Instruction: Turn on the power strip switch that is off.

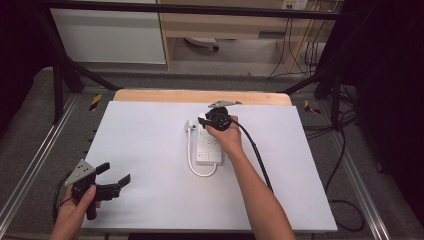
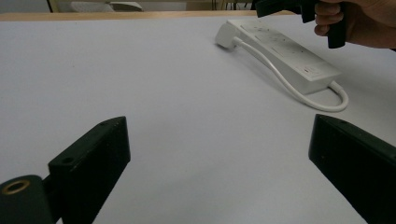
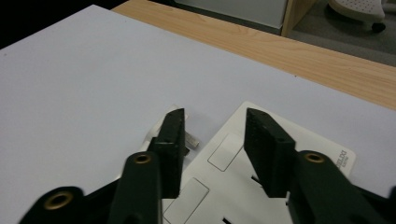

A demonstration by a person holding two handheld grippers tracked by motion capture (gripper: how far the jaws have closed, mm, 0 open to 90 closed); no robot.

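White rectangular plastic power strip [image 1: 208,146] lies mid-table on white tabletop [image 1: 150,150], its white plug [image 1: 189,125] alongside. Right gripper [image 3: 212,135] extended over strip's far end, jaws partly apart, empty. Left gripper [image 1: 116,172] rests near table corner (jaws wide, empty).

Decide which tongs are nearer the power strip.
Right. The right tongs hover over the power strip; the left tongs sit far off near the table's front left corner.

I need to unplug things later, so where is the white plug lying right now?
In the high view the white plug lies on the white table, right of centre, just left of the power strip's far end, beside the right gripper.
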